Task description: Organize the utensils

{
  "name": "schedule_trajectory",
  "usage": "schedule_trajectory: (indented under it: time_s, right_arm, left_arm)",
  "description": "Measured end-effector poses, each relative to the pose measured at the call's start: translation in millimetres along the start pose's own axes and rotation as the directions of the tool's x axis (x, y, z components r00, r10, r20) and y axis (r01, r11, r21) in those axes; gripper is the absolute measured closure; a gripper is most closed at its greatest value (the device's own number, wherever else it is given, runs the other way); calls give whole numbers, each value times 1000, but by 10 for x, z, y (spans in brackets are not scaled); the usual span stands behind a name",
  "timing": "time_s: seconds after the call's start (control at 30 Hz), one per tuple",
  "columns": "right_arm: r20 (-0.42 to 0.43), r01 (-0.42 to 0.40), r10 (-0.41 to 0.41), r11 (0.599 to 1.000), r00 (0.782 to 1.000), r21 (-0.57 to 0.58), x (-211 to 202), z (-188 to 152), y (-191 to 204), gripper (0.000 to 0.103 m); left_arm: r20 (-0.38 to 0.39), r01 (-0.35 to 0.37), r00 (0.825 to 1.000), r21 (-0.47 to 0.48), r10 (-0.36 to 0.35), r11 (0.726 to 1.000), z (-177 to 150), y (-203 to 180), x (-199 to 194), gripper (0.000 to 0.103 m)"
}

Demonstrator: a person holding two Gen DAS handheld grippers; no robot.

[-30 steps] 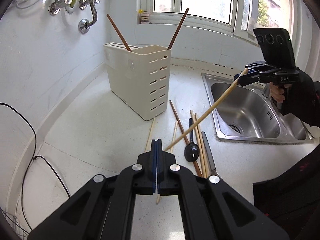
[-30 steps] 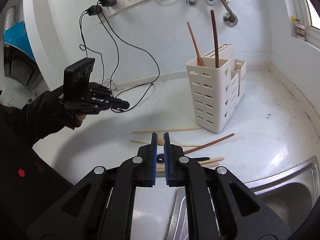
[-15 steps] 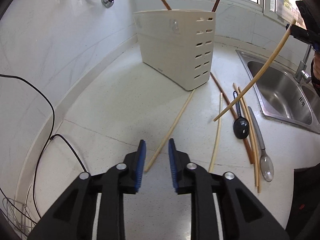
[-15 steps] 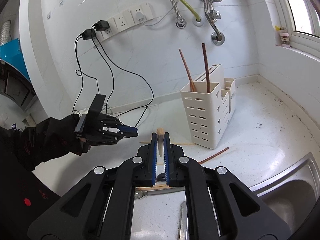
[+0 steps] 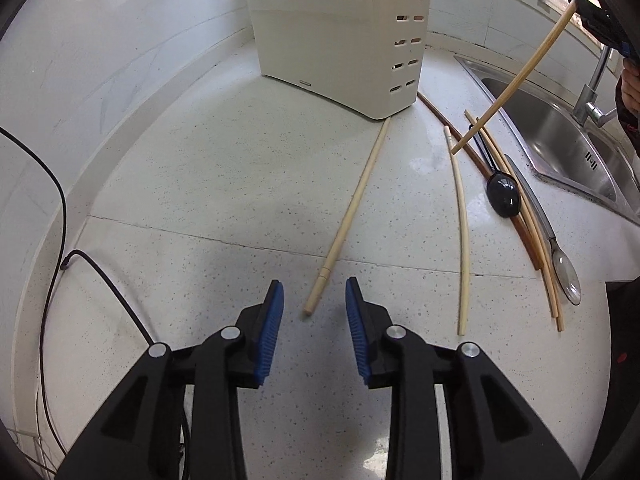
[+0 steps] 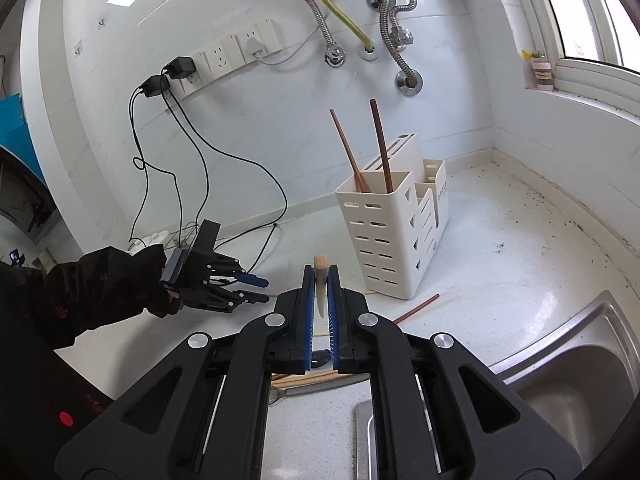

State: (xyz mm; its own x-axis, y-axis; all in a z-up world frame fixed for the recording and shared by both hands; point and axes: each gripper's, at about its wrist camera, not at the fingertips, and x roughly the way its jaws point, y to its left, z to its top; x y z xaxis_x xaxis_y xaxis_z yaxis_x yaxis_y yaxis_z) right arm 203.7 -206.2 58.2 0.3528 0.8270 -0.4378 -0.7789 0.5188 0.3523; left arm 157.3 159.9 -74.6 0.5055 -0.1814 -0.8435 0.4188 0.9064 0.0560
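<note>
My left gripper [image 5: 314, 307] is open, low over the counter, its jaws on either side of the near end of a light wooden chopstick [image 5: 352, 212] that lies towards the cream utensil holder [image 5: 344, 32]. My right gripper [image 6: 320, 280] is shut on a light chopstick [image 6: 321, 284] and holds it in the air; it also shows slanting in the left wrist view [image 5: 516, 84]. The holder [image 6: 394, 232] has two brown chopsticks [image 6: 380, 144] standing in it. More chopsticks [image 5: 462, 232], a black spoon [image 5: 503, 198] and a clear spoon [image 5: 564, 272] lie on the counter.
A steel sink [image 5: 560, 136] with a tap [image 5: 592, 92] lies right of the utensils. Black cables [image 5: 60, 216] run along the counter's left side by the wall. Wall sockets with chargers [image 6: 176, 72] and metal hoses [image 6: 384, 20] are above the holder.
My left gripper went from shut to open and dropped down and forward to the near end of a lying chopstick. My right gripper lifted its chopstick higher.
</note>
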Motion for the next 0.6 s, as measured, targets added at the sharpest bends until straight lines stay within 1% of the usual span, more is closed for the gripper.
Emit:
schedule_trajectory:
  time_s: [0.13, 0.2, 0.27, 0.33, 0.4, 0.5, 0.6]
  right_arm:
    - [2, 9, -9, 1000, 1000, 5, 7, 33, 12, 97]
    - [8, 20, -20, 1000, 1000, 11, 3, 48, 26, 97]
    - [16, 11, -11, 1000, 1000, 14, 1, 61, 46, 97]
    - [14, 19, -19, 1000, 1000, 13, 15, 80, 72, 97]
    - [19, 25, -25, 1000, 1000, 15, 22, 97, 89, 97]
    - [31, 27, -27, 999, 999, 19, 21, 120, 99, 97]
    - [39, 40, -41, 999, 998, 23, 23, 152, 100, 97]
  left_arm:
    - [-16, 27, 1000, 21, -27, 999, -1, 32, 34, 86]
    - [-13, 45, 999, 4, -45, 999, 0, 59, 14, 88]
    - [-20, 52, 998, 3, -51, 999, -13, 75, 24, 91]
    - [-19, 62, 998, 6, -62, 998, -24, 81, 25, 95]
    - [-22, 79, 997, 4, -79, 997, -26, 87, 25, 96]
    - [-24, 85, 996, 8, -85, 996, -18, 60, 22, 97]
    - [17, 89, 996, -4, -89, 996, -9, 14, -65, 97]
